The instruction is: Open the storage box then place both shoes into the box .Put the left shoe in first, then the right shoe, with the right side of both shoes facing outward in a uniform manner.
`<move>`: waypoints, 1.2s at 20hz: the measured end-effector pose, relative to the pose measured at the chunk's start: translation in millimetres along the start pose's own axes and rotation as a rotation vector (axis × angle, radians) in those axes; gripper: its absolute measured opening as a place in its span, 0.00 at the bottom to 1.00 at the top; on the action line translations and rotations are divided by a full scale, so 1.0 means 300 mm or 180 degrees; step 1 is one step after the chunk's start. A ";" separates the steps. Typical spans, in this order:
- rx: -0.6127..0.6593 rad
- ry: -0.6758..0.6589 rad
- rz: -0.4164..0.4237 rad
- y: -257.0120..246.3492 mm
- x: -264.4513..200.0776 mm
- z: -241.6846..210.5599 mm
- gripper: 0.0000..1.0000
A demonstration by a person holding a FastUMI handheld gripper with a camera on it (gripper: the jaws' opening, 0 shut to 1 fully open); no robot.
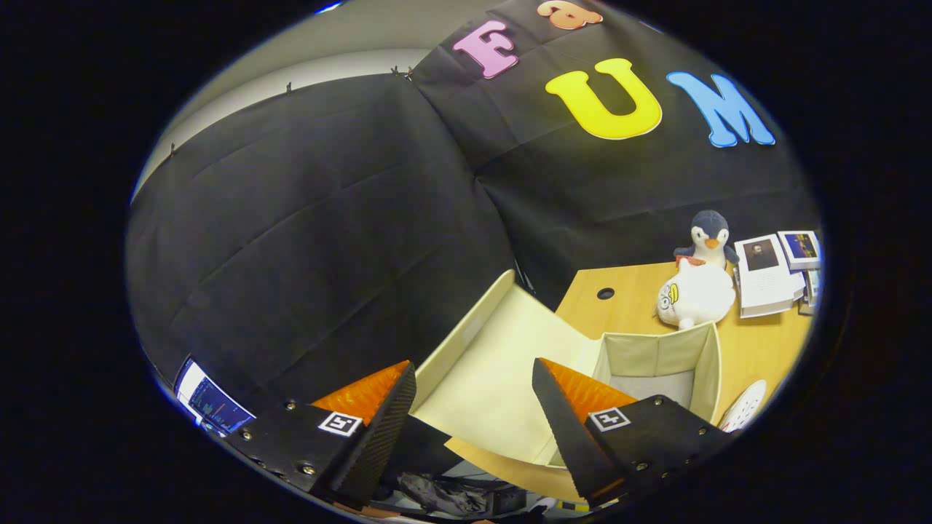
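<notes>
Penguin plush (709, 237) behind white plush (695, 297) on wooden table (626, 306), booklets (768, 280) beside, possibly a screen (211, 402).

The cream fabric storage box (655, 356) has a grey floor and stands on the honey-yellow wooden worktop (757, 349); at its one o'clock sit a white plush toy (695, 297) and a navy-and-white penguin plush (708, 236).

Gripper view: rides on gripper (473, 407), tilted, facing along parted fingers over open cream fabric storage box (510, 356), near; black cloth wall beyond
</notes>
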State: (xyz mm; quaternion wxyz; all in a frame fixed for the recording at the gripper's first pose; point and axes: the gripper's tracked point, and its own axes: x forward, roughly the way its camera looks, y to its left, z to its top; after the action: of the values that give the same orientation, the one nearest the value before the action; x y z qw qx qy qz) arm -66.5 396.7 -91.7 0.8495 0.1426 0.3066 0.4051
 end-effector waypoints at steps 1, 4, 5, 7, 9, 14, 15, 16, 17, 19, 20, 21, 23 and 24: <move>-0.0012 -0.0031 -0.0058 -0.024 -0.007 0.005 0.97; -0.0004 -0.0131 -0.0241 -0.115 -0.064 0.021 0.97; -0.0016 -0.0160 -0.0323 -0.156 -0.086 0.030 0.97; -0.0063 -0.0227 -0.0512 -0.230 -0.136 0.045 0.97; -0.0096 -0.0281 -0.0667 -0.296 -0.189 0.056 0.97; -0.0158 -0.0351 -0.1023 -0.474 -0.313 0.057 0.98; -0.0157 -0.0359 -0.1091 -0.510 -0.337 0.055 0.97; -0.0156 -0.0369 -0.1156 -0.547 -0.356 0.049 0.97; -0.0150 -0.0381 -0.1227 -0.582 -0.380 0.047 0.97; -0.0146 -0.0381 -0.1357 -0.655 -0.415 0.029 0.97; -0.0140 -0.0352 -0.1413 -0.686 -0.429 0.014 0.97; -0.0129 -0.0322 -0.1471 -0.722 -0.442 -0.002 0.98; -0.0094 -0.0250 -0.1571 -0.786 -0.466 -0.037 0.97; -0.0072 -0.0224 -0.1609 -0.811 -0.476 -0.053 0.97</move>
State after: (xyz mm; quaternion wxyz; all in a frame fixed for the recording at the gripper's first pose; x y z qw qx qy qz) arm 0.5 132.2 -165.4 0.9354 0.0659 0.2982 0.1781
